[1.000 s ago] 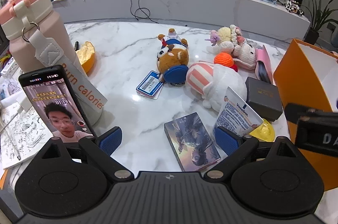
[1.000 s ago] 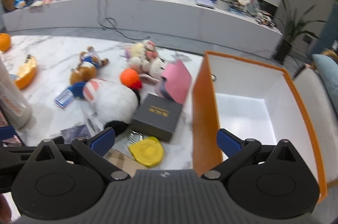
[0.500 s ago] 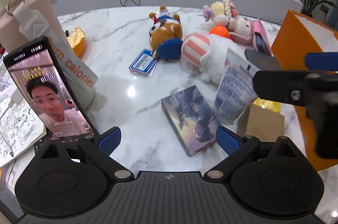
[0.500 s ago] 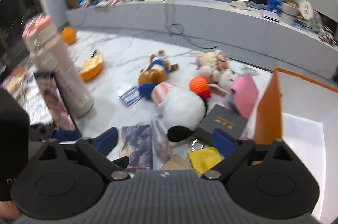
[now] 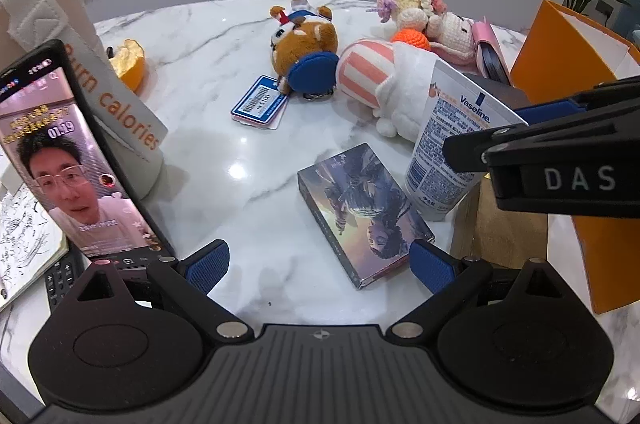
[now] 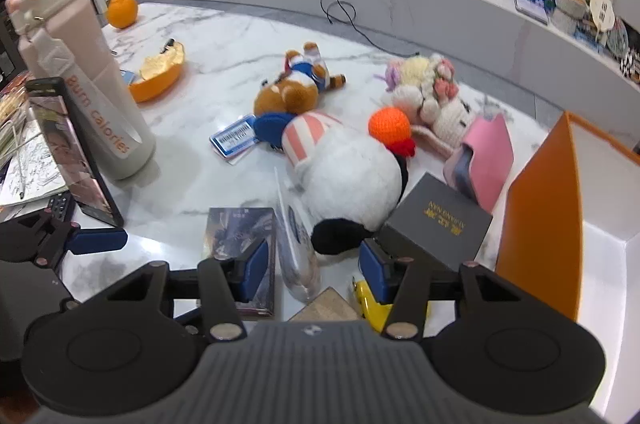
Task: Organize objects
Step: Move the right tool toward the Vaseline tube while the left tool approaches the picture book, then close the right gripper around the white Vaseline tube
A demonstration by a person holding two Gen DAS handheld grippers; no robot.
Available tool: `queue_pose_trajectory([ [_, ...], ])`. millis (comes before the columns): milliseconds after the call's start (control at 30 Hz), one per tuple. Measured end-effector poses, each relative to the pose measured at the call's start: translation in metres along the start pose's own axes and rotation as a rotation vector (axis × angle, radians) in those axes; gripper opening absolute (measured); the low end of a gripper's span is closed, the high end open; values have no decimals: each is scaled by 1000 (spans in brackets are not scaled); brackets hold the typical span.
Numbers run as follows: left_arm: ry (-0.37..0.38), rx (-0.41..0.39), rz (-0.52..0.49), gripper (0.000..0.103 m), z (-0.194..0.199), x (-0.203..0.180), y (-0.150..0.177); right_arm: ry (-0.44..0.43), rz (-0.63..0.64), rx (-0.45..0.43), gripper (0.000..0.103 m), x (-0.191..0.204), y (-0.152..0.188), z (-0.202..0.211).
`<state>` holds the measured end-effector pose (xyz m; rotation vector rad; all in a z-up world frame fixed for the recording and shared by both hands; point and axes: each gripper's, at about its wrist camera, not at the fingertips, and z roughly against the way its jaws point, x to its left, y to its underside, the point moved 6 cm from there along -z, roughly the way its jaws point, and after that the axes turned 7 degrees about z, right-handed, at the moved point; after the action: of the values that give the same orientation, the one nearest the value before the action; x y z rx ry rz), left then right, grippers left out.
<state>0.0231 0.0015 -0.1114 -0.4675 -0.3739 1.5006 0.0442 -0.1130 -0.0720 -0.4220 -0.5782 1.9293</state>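
Right gripper [image 6: 311, 270] straddles the upright tube [image 6: 298, 248], jaws part-closed, not yet touching; centre pads before squeezing; left gripper [image 5: 319, 266] wide, empty

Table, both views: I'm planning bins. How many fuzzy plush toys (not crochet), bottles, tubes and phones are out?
Plush toys: 2, the brown plush and the white plush
Bottle: 1
Tube: 1
Phone: 1
Total: 5
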Motion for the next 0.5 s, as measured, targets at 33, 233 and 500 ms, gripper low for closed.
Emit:
queue_pose_trajectory([
  [33, 1, 1, 0, 103, -1, -1, 0, -7, -5, 2, 52, -1, 0, -2],
  [233, 15, 0, 8, 103, -5, -5, -3, -25, -5, 15, 46, 0, 2, -8],
  [500, -8, 11, 24, 103, -18, -7, -6, -32, 34, 33, 31, 7, 3, -21],
])
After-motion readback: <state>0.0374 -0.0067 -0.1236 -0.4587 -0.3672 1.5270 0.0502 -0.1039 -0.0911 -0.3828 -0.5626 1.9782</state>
